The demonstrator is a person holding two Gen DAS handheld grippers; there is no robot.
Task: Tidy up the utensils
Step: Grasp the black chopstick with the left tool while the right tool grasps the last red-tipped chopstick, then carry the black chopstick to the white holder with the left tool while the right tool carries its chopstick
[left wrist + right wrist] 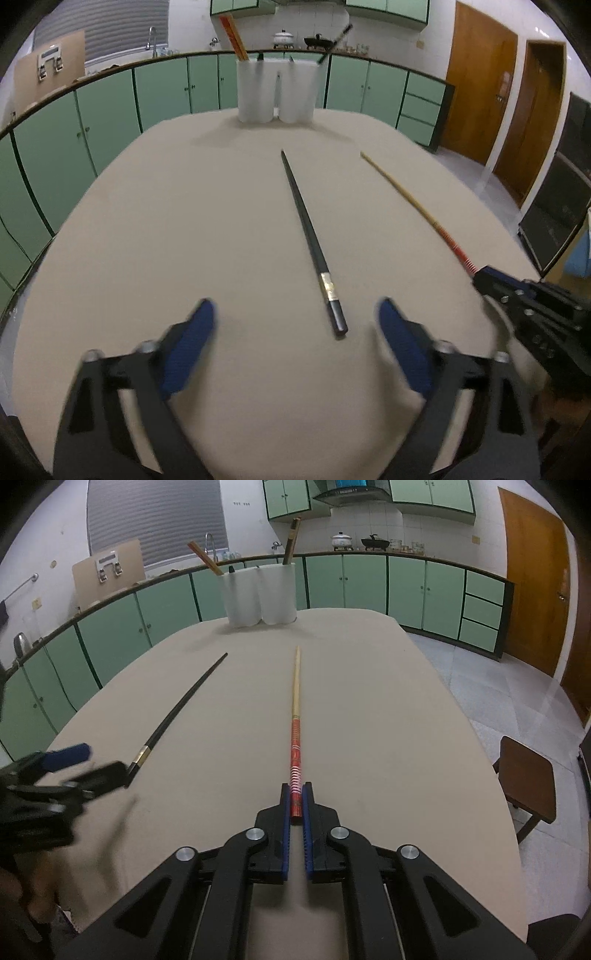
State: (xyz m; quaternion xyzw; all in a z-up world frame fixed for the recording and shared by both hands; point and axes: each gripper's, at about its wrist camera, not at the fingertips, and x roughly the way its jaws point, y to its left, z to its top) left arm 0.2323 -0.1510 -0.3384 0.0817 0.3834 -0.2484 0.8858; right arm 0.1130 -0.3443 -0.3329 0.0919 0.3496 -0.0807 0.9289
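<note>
A black chopstick [310, 236] with a metal band lies on the beige table [166, 221], its thick end between the blue fingertips of my left gripper [295, 321]. That gripper is open and its pads stand clear of the stick. My right gripper [295, 797] is shut on the red patterned end of a wooden chopstick [296, 701] that points away along the table. A white two-cup holder [258, 594] stands at the far edge with several sticks upright in it. The left wrist view also shows the holder [277, 92] and the right gripper [484, 277] at the right edge.
Green cabinets [347, 583] curve round behind the table. A brown wooden stool [524, 779] stands on the tiled floor off the table's right edge. A wooden door [535, 576] is at the far right.
</note>
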